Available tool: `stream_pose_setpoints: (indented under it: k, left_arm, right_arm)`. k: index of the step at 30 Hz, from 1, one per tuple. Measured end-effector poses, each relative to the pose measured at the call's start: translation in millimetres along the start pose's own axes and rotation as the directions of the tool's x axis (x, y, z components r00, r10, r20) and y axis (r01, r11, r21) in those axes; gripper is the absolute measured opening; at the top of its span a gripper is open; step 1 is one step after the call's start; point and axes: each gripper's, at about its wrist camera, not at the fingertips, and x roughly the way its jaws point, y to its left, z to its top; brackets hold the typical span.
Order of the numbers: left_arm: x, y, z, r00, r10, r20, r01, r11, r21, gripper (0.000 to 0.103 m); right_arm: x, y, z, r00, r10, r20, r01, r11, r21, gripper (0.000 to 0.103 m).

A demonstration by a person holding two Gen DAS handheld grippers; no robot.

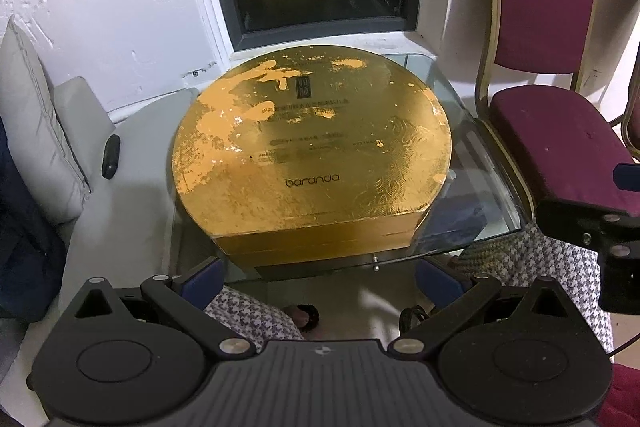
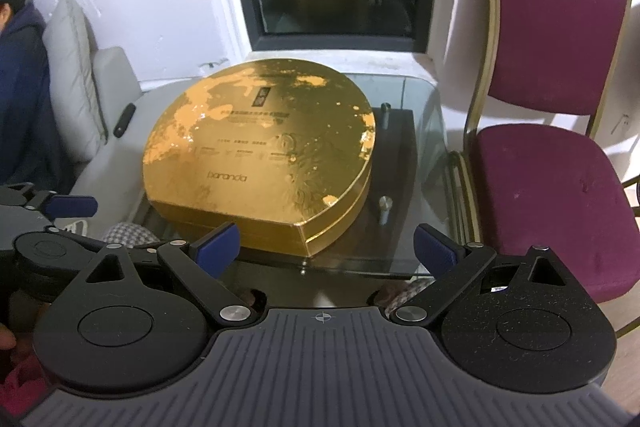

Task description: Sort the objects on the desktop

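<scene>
Gold-foil box lying shut, filling glass tabletop. Left hand-held gripper and right hand-held gripper hovering wide-spread, empty; sorting stage undeterminable.

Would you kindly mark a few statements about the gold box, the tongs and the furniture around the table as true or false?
1. The gold box lies on a glass table. True.
2. The left tongs are shut on the box. False: they are open, short of it and holding nothing.
3. The box lid is closed and bears the word "baranda". True.
4. The chair beside the table has green upholstery. False: it is dark red, with a gold-coloured frame.
5. The right tongs are open and empty. True.
6. A small black object lies on top of the box. False: it lies on the grey sofa left of the table.
</scene>
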Motion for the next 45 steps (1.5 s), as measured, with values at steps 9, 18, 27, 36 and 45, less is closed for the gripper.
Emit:
stream_pose_setpoints:
  k: [9, 18, 27, 36, 45]
  left_arm:
    - [4, -1, -4, 0.999, -0.02, -0.026, 0.02, 1.0, 0.005, 0.102]
    - [12, -2, -10, 0.997, -0.019, -0.075, 0.02, 1.0, 0.006, 0.102]
    - [23, -4, -10, 0.993, -0.017, -0.12, 0.02, 1.0, 0.021, 0.102]
    - [29, -1, -9, 0.99, -0.018, -0.137, 0.02, 1.0, 0.014, 0.102]
    - [34, 2, -9, 0.989, -0.019, -0.149, 0.02, 1.0, 0.003, 0.102]
  right_arm:
    - [4, -2, -2, 1.0, 0.006, -0.014, -0.006, 1.0, 0.004, 0.097]
    - [12, -1, -10, 0.999, 0.022, -0.037, -0.021, 1.0, 0.019, 0.097]
    - [23, -5, -15, 0.998, 0.03, -0.061, -0.027, 0.999, 0.042, 0.097]
    - [33, -7, -14, 0.996, 0.029, -0.082, -0.025, 0.998, 0.049, 0.098]
    - [39, -6, -12, 0.996, 0.026, -0.087, -0.023, 0.999, 0.036, 0.097]
